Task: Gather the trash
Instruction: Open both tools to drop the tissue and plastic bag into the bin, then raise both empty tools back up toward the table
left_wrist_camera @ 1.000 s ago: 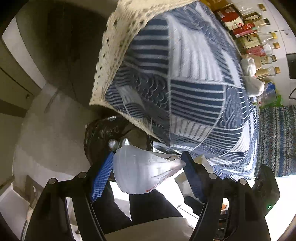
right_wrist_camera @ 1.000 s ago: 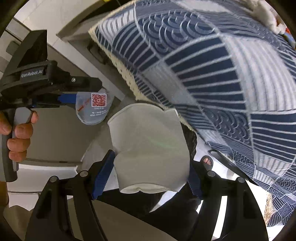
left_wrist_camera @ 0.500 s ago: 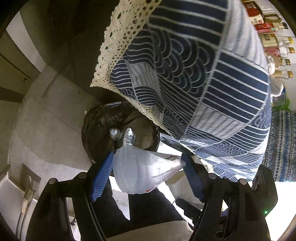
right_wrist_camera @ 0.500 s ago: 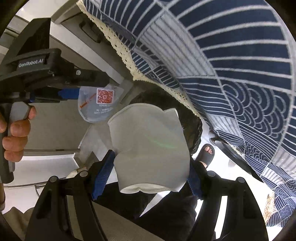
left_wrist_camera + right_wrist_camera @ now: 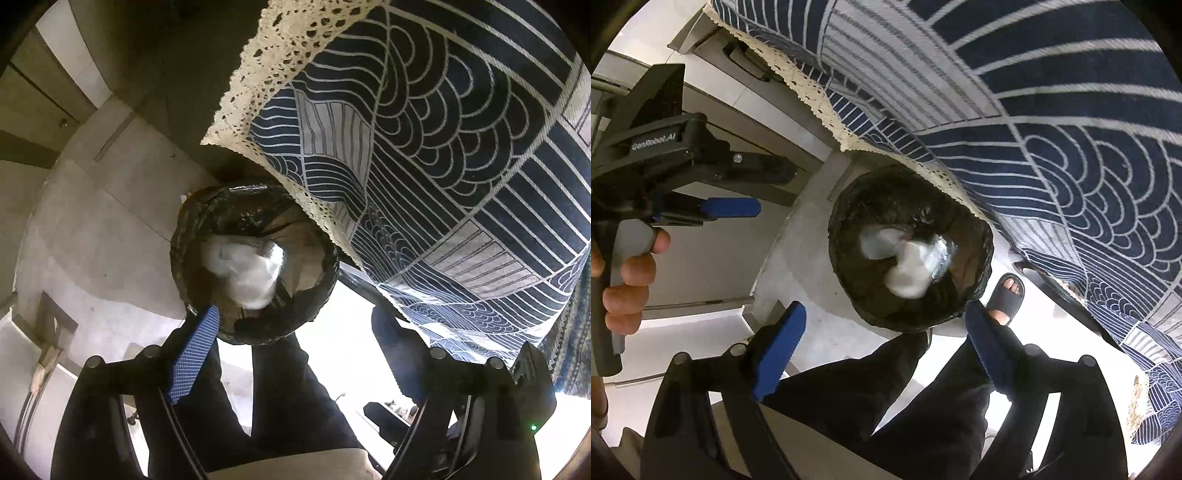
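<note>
Both claws hang over the black-lined bin (image 5: 255, 273), which stands on the floor under the lace edge of the blue patterned cloth (image 5: 443, 155). The left claw (image 5: 295, 354) and right claw (image 5: 882, 350) are opening, nothing between their fingers. The white trash (image 5: 905, 258), blurred, lies inside the bin's mouth

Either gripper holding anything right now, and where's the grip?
Nothing held. Left gripper and right gripper are opening, fingers empty; white trash is in the black-lined bin.
</note>
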Tool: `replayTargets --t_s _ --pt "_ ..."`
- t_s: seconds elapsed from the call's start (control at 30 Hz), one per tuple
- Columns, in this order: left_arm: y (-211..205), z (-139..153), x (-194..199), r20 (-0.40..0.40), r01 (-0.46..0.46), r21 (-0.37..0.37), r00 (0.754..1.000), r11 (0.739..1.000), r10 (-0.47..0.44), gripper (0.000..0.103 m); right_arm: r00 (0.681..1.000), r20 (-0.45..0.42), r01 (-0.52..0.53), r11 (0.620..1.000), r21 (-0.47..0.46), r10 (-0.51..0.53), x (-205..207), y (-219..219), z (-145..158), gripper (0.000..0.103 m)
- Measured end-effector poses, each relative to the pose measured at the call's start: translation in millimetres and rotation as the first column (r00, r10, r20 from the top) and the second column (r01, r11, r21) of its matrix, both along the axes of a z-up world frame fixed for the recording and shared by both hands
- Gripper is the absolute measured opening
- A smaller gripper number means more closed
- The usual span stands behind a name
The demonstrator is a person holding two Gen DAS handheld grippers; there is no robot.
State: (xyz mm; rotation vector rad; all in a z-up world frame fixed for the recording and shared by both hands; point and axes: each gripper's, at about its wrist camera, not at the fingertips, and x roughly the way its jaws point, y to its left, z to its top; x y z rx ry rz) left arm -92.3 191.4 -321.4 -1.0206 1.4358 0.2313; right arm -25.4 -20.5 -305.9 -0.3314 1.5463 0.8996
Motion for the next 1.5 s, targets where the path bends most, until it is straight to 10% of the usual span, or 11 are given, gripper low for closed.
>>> replayTargets --t_s 0.83,1.5 --pt "-11.0 78.1 8.8 0.122 0.071 0.091 0.989 0.993 -0.082 0.082 0.989 0.113 0.08 0.991 0.108 -0.092 2.7 -25.7 79.9 0.087" --pt "-18.8 183.7 62.0 0.31 0.112 0.236 0.933 0.965 -0.183 0.082 0.899 0.333 0.184 0.936 0.3 -0.284 54.1 -65.6 183.6 0.087"
